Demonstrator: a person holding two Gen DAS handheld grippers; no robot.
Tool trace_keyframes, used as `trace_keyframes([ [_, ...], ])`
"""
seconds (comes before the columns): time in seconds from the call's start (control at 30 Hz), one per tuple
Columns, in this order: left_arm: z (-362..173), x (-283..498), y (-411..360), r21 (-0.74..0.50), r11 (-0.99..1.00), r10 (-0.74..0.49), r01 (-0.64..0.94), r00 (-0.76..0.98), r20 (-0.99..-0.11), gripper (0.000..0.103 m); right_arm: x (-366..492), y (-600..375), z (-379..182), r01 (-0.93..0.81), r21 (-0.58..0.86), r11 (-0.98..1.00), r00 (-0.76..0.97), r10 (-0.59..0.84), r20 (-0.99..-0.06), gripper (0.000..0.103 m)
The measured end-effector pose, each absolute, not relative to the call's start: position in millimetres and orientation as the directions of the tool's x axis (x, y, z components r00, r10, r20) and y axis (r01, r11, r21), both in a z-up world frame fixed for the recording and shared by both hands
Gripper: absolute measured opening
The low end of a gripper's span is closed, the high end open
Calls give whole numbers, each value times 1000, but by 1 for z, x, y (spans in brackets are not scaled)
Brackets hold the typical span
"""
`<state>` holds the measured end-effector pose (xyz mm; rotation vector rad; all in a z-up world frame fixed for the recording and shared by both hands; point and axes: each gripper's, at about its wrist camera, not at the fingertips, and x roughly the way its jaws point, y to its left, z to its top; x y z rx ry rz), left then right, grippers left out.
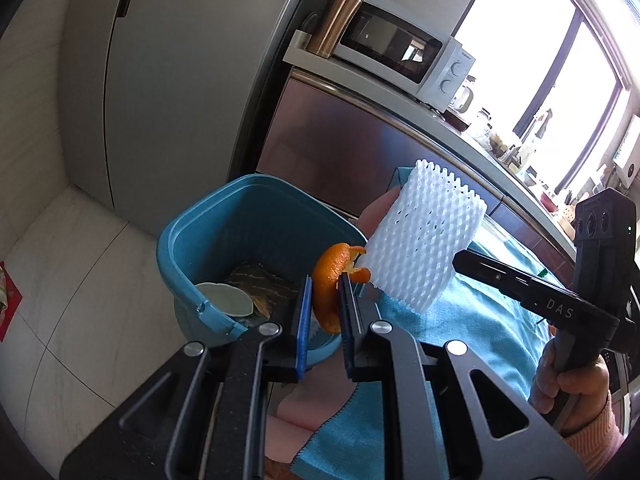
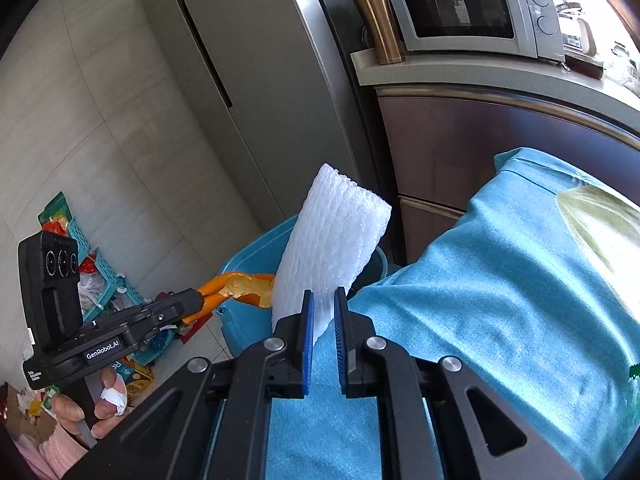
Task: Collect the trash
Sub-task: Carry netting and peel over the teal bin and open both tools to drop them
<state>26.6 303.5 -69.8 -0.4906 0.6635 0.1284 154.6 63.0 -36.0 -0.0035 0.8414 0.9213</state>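
My left gripper [image 1: 325, 292] is shut on an orange peel [image 1: 330, 280] and holds it over the near rim of the blue bin [image 1: 188, 240]. My right gripper [image 2: 323, 300] is shut on a white foam fruit net [image 2: 332, 240], held just right of the peel, above the table's edge and the bin [image 2: 248, 320]. The net also shows in the left wrist view [image 1: 424, 236], and the peel in the right wrist view [image 2: 240, 286]. The bin holds a white shell-like scrap [image 1: 226, 298] and dark wrappers.
A blue cloth [image 2: 480, 300] covers the table on the right, with a pale leaf scrap [image 2: 592, 224] on it. A grey fridge [image 1: 160, 80] stands behind the bin. A microwave [image 2: 472, 12] and a copper mug [image 2: 378, 24] sit on the counter. Clutter and a teal basket [image 2: 100, 272] lie on the floor.
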Motion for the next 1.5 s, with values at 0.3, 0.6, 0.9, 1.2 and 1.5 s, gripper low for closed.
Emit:
trace_keyframes([
  [0.3,-84,35,310,-391,868,-18,-306,768,-640,13,162,89,-46,-704,315,636,303,671,-677,9],
  [0.6,-98,46,312,-382,859,2,-341,748,-664,13,164,115,-56,-717,302,628,268,648,-712,9],
  [0.9,-115,57,316,-387,843,6,-374,727,-687,16,168,133,-65,-721,314,618,216,631,-745,13],
  [1.2,-118,57,311,-387,851,-4,-355,732,-681,18,166,122,-65,-708,332,623,217,640,-737,18],
  [1.5,-94,47,282,-371,896,-48,-242,780,-624,33,145,78,-48,-722,340,603,243,681,-691,28],
])
